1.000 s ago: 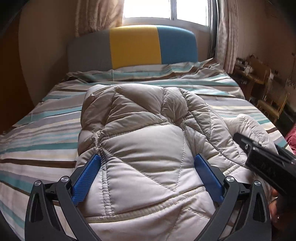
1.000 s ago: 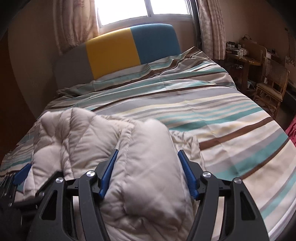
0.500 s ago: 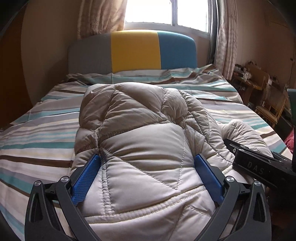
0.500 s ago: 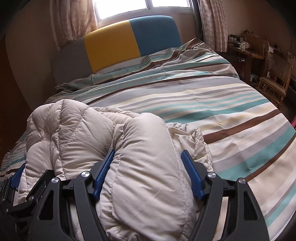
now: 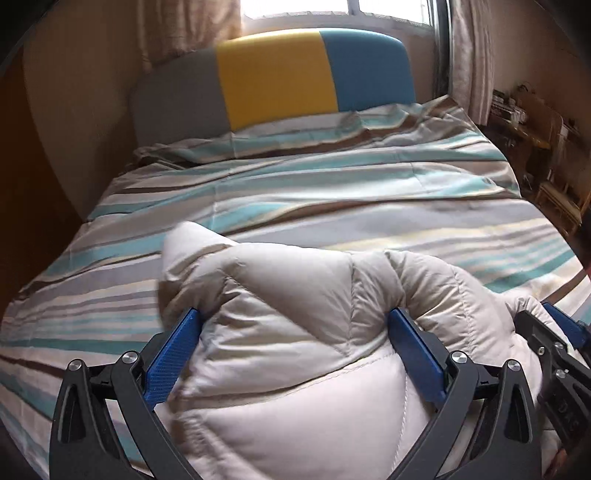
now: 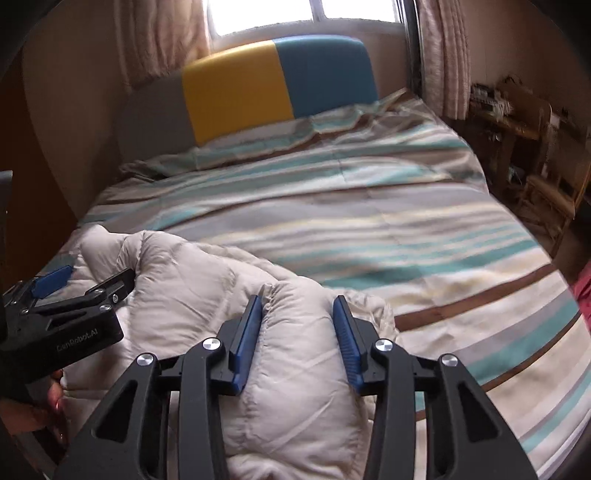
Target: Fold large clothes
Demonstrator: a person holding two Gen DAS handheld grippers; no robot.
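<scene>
One beige quilted down jacket (image 5: 295,332) lay bunched at the lower centre of the left wrist view, on the near end of the striped bedspread (image 5: 332,192). In the right wrist view the same jacket filled the lower left and centre of the frame.

The left gripper (image 5: 295,332) was clamped wide on a thick fold of the jacket, with padding bulging between and over its blue pads (image 5: 173,350). The right gripper (image 6: 297,321) was closed on a narrower roll of the jacket, its blue pads pressed against both sides of the roll.

In the left wrist view the right gripper appeared at the lower right edge, just beside the jacket. In the right wrist view the left gripper appeared at the left edge, touching the jacket.

The bedspread extended to the upper centre of both frames, ending at a grey, yellow and blue headboard (image 5: 273,74). A window (image 6: 303,14) with curtains stood above it. Wooden furniture (image 6: 517,118) occupied the right edge.
</scene>
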